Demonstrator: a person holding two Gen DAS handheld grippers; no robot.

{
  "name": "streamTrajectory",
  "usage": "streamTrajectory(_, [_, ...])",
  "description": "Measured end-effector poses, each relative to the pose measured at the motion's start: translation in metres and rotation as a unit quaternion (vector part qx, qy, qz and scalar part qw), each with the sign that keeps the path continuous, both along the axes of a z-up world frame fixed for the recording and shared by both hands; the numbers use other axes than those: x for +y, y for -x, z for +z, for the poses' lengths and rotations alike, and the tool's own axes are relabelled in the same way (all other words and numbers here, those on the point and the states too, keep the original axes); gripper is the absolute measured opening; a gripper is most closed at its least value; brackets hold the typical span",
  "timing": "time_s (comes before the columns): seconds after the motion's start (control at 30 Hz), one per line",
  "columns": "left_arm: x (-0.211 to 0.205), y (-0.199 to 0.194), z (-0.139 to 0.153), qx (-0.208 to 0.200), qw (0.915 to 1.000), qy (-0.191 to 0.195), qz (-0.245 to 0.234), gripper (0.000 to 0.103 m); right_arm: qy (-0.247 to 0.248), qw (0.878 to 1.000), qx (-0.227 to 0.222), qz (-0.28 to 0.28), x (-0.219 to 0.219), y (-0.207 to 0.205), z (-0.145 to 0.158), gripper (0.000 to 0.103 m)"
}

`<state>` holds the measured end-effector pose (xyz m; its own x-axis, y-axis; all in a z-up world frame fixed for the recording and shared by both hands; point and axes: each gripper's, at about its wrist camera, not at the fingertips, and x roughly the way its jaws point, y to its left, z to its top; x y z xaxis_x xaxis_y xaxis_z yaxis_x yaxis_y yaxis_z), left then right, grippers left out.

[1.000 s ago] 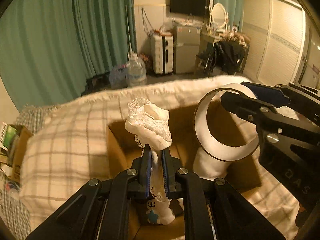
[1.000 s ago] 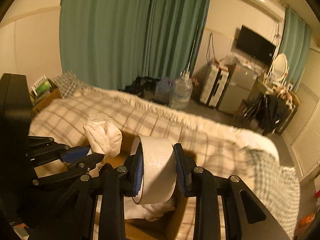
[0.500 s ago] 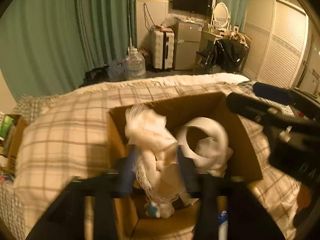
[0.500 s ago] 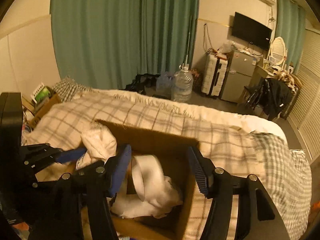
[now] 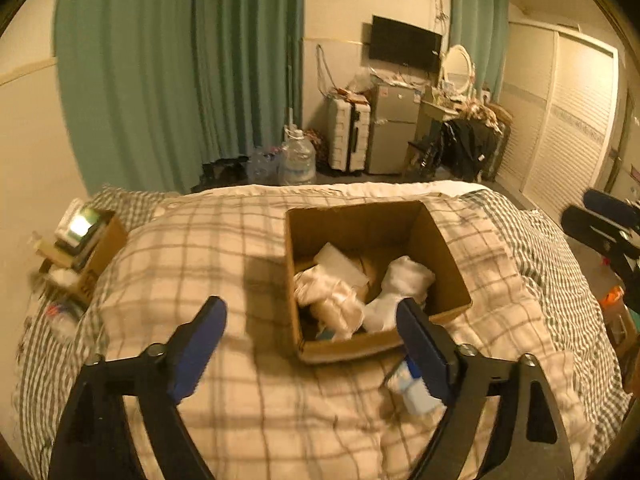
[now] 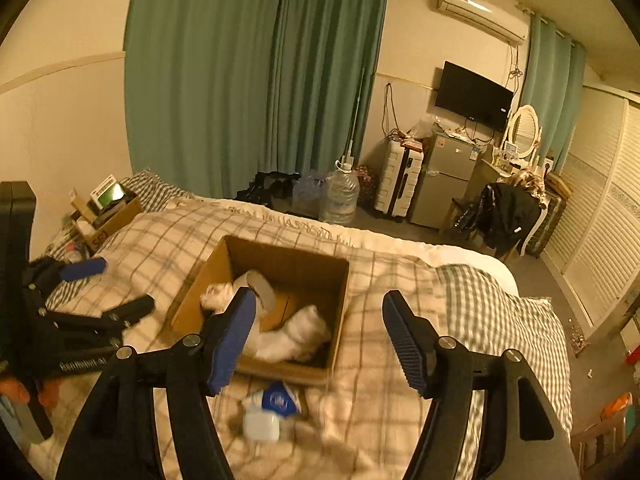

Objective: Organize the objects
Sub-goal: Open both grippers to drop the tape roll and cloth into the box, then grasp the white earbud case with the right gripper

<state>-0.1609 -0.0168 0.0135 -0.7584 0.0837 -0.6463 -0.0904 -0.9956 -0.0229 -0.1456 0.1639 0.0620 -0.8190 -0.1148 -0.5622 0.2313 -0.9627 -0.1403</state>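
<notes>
Brown cardboard box (image 5: 372, 280) at frame centre holds white rolled cloths (image 5: 404, 280) and a tape ring (image 6: 260, 286); left tool (image 5: 312, 336) and right tool (image 6: 320, 332) gape, released.

Box (image 5: 372, 224): matt brown cardboard, plain walls. In box: soft white cloth (image 5: 404, 280), crumpled; smooth white tape roll (image 6: 262, 286). Under box: quilt (image 5: 192, 248), checked cloth, rumpled. Before box: bottle (image 6: 262, 424), smooth pale plastic. Behind box: curtain (image 6: 256, 72), matt green cloth.
</notes>
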Motion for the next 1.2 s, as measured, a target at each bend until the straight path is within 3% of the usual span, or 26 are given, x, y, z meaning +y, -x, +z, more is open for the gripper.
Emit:
streamTrajectory(0.13, [-0.009, -0.031, -0.013, 0.013, 0.9996, -0.017, 0.016, 0.092, -0.002, 1.0, -0.002, -0.006, 0.005, -0.032, -0.023, 0.07])
streamTrajectory(0.27, [-0.013, -0.045, -0.035, 0.015, 0.9989, -0.034, 0.03, 0.094, 0.0, 1.0, -0.021, -0.013, 0.003, -0.042, -0.065, 0.071])
streamTrajectory(0.37, [-0.009, -0.043, -0.06, 0.008, 0.9987, -0.021, 0.045, 0.094, -0.003, 0.999, -0.047, -0.014, -0.002, -0.033, -0.1, 0.071])
streamTrajectory(0.67, [-0.003, -0.024, -0.136, -0.066, 0.9966, 0.026, 0.041, 0.094, -0.032, 0.991, -0.13, -0.005, -0.017, 0.002, -0.185, 0.071])
streamTrajectory(0.93, [-0.016, -0.017, -0.149, -0.088, 0.994, 0.009, 0.064, 0.094, -0.038, 0.98, -0.195, 0.0, -0.027, 0.032, -0.224, 0.071])
streamTrajectory(1.13, [-0.013, -0.02, -0.148, -0.082, 0.9942, 0.016, 0.067, 0.094, -0.04, 0.973, -0.225, 0.006, -0.029, 0.038, -0.239, 0.069])
streamTrajectory(1.17, [-0.013, -0.02, -0.148, -0.082, 0.9941, 0.017, 0.068, 0.094, -0.036, 0.972, -0.23, 0.006, -0.028, 0.038, -0.24, 0.066])
streamTrajectory(1.2, [-0.013, -0.02, -0.148, -0.083, 0.9939, 0.019, 0.07, 0.094, -0.032, 0.972, -0.232, 0.007, -0.027, 0.037, -0.24, 0.055])
